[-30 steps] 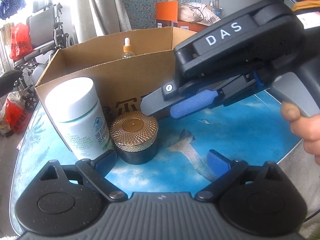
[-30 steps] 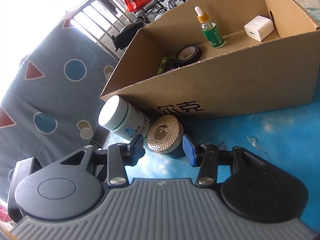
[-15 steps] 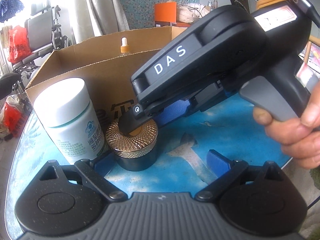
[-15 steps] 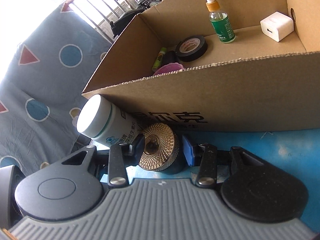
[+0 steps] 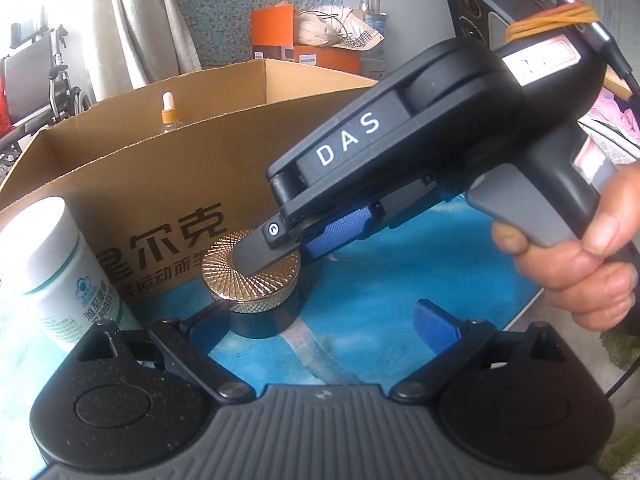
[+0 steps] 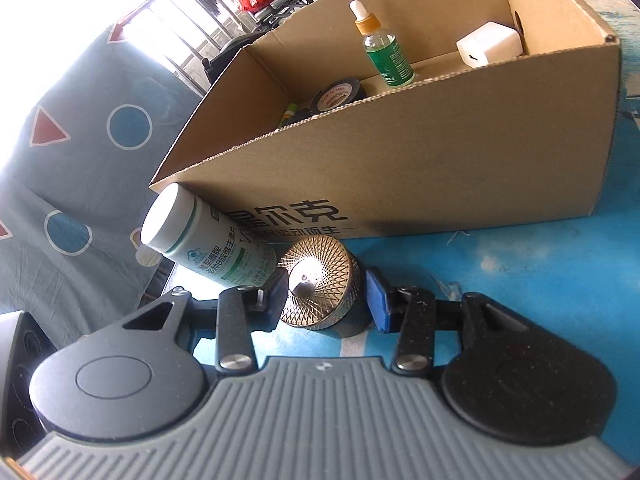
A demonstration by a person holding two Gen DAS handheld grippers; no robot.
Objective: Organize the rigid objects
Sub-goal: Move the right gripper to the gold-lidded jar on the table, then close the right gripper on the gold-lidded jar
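Gold-lidded jar (image 6: 320, 286) now sits between your right gripper's (image 6: 326, 300) jaws.
Narrowly parted, not yet pinching; close them, then lift into the cardboard box (image 6: 460, 168).

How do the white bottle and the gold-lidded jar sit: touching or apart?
Apart. Left wrist view shows box front between white bottle and gold-lidded jar.

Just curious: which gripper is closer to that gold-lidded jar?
Right. The right gripper has its jaws on either side of the jar; the left gripper sits back from it, jaws wide.
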